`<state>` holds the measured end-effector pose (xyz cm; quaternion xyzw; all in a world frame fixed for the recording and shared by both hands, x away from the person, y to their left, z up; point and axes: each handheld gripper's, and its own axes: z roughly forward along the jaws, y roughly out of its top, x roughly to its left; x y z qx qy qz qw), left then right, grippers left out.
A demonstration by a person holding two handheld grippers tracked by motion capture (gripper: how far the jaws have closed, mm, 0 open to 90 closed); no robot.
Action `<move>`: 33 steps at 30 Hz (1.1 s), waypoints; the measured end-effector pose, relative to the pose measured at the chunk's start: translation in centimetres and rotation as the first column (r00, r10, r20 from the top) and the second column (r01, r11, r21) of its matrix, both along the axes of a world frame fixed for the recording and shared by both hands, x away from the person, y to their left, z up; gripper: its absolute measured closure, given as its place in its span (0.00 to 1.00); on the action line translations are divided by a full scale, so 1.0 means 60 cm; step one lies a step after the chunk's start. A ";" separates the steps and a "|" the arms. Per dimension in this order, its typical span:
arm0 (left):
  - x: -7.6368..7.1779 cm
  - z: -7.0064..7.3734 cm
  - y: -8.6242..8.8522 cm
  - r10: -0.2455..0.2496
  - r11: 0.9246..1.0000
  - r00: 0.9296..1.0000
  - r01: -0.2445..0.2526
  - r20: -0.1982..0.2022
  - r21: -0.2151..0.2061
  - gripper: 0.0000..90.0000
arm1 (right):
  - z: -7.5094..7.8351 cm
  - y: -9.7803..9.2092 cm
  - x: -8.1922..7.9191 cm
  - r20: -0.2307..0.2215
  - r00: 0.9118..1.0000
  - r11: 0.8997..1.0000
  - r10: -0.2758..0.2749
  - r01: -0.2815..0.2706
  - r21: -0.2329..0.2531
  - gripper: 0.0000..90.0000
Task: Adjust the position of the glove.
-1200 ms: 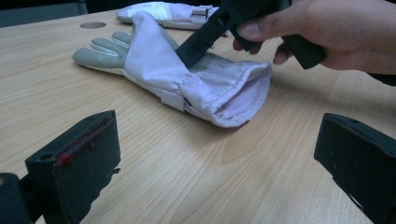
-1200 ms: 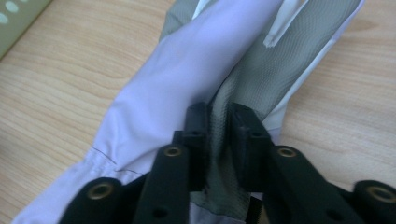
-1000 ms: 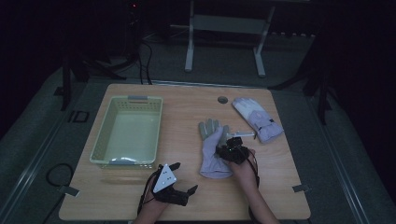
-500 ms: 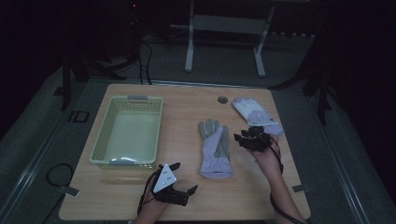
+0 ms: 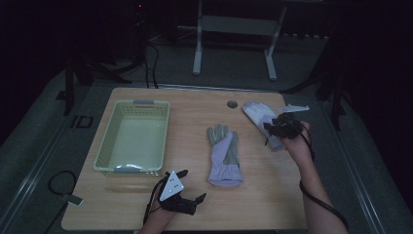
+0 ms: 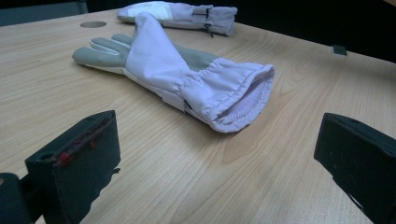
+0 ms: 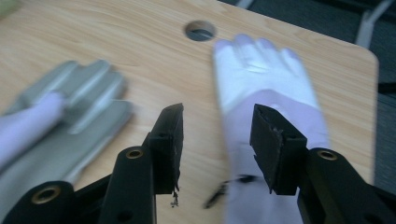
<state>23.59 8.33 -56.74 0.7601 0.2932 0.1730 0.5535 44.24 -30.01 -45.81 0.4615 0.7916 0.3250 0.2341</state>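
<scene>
High view looks down from above the table's (image 5: 195, 105) near edge. Left gripper view sits low, close to the grey-palmed glove's (image 6: 187, 74) cuff; right gripper view looks down, also showing that glove.

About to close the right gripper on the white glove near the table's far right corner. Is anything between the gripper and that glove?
Nothing visible is. The right gripper hangs open just above the white glove, jaws straddling its cuff end. The grey-palmed glove lies apart, toward the table's middle.
</scene>
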 end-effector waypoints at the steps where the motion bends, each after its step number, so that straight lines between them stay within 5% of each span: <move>1: 0.000 0.000 0.000 -0.001 1.000 1.000 0.001 0.000 0.001 0.00 | 0.000 -0.004 0.008 -0.011 1.000 1.000 -0.009 0.009 -0.012 0.58; 9: 0.000 0.000 0.000 0.000 1.000 1.000 0.000 0.002 0.001 0.00 | -0.010 -0.035 0.061 -0.044 0.999 1.000 -0.008 0.008 0.000 0.62; 18: 0.000 0.000 0.000 -0.003 1.000 1.000 0.003 0.002 0.000 0.00 | -0.042 -0.045 0.091 -0.059 0.998 0.999 -0.015 0.013 -0.040 0.59; 26: 0.000 0.000 0.000 -0.001 1.000 1.000 0.001 0.000 0.000 0.00 | -0.085 -0.048 0.123 -0.098 0.993 0.997 -0.070 0.068 -0.020 0.56; 33: 0.001 0.000 0.000 0.000 1.000 1.000 0.000 -0.002 -0.002 0.00 | -0.119 -0.050 0.140 -0.156 0.987 0.998 -0.050 0.046 -0.034 0.52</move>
